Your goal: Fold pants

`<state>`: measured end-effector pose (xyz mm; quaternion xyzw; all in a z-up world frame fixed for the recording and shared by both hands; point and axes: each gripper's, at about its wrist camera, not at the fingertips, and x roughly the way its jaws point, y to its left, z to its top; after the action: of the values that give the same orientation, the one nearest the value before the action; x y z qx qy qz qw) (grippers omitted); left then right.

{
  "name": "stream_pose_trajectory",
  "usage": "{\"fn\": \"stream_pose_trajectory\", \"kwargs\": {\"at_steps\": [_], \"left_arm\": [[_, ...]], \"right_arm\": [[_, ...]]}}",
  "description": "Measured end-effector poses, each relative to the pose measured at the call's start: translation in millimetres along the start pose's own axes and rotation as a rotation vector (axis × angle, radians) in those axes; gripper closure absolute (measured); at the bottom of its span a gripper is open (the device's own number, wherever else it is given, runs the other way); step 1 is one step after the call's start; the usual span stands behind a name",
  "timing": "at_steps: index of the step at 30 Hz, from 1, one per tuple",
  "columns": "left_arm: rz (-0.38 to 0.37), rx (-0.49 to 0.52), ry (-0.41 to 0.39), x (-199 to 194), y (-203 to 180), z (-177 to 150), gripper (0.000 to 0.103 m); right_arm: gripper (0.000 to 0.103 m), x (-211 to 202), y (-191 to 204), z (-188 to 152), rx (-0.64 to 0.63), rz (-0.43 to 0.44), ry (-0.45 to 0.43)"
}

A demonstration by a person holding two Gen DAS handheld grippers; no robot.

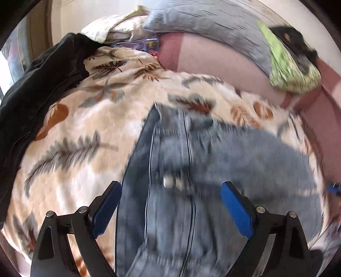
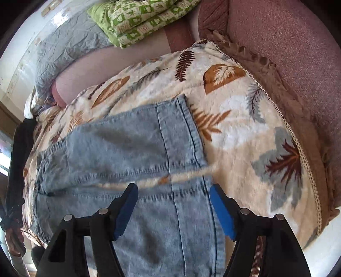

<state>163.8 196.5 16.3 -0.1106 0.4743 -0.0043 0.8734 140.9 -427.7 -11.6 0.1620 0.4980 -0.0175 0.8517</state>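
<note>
Light blue denim pants (image 1: 191, 166) lie on a cream leaf-print blanket (image 1: 89, 119); the left wrist view is motion-blurred, showing the waist area with seams and a button. My left gripper (image 1: 170, 187) is open, its blue pads on either side above the denim, holding nothing. In the right wrist view the pants (image 2: 132, 144) show two leg ends lying one behind the other, with a strip of blanket (image 2: 245, 132) between them. My right gripper (image 2: 173, 189) is open above the nearer hem, empty.
A black garment (image 1: 42, 85) lies at the blanket's left. A grey quilt (image 1: 202, 21) and a green patterned pillow (image 2: 136, 19) sit at the back. A pink upholstered surface (image 2: 287, 42) borders the blanket's frilled right edge.
</note>
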Motion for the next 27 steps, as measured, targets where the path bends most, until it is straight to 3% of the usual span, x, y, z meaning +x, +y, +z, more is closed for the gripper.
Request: {"fn": "stream_pose_trajectory", "kwargs": {"at_steps": [3, 6, 7, 11, 14, 16, 20, 21, 22, 23, 26, 27], "left_arm": [[-0.006, -0.058, 0.036, 42, 5, 45, 0.009], [0.082, -0.043, 0.071, 85, 6, 70, 0.009], [0.094, -0.042, 0.086, 96, 6, 73, 0.013], [0.096, -0.061, 0.166, 130, 9, 78, 0.049], [0.148, -0.023, 0.150, 140, 5, 78, 0.053], [0.171, -0.003, 0.143, 143, 3, 82, 0.062], [0.185, 0.018, 0.145, 144, 2, 84, 0.063], [0.184, 0.021, 0.144, 143, 2, 84, 0.063], [0.184, 0.024, 0.144, 144, 2, 84, 0.063], [0.185, 0.025, 0.143, 144, 3, 84, 0.062], [0.181, 0.006, 0.139, 145, 5, 85, 0.061], [0.181, 0.004, 0.136, 146, 5, 86, 0.061]], "right_arm": [[0.030, 24, -8, 35, 0.044, -0.018, 0.005], [0.030, 47, -12, 58, 0.053, -0.031, 0.019], [0.030, 53, -15, 63, 0.054, -0.036, 0.022], [0.030, 79, -28, 81, 0.071, -0.073, 0.038], [0.030, 96, -36, 97, 0.094, -0.055, 0.043], [0.030, 107, -36, 107, 0.105, -0.028, 0.046], [0.029, 132, -18, 122, 0.039, -0.053, 0.079], [0.033, 133, -10, 124, -0.012, -0.065, 0.069], [0.069, 136, -2, 126, -0.060, -0.089, 0.077], [0.082, 135, 2, 129, -0.072, -0.125, 0.068], [0.097, 127, 6, 138, -0.105, -0.250, -0.005], [0.097, 127, 5, 138, -0.112, -0.283, -0.017]]}}
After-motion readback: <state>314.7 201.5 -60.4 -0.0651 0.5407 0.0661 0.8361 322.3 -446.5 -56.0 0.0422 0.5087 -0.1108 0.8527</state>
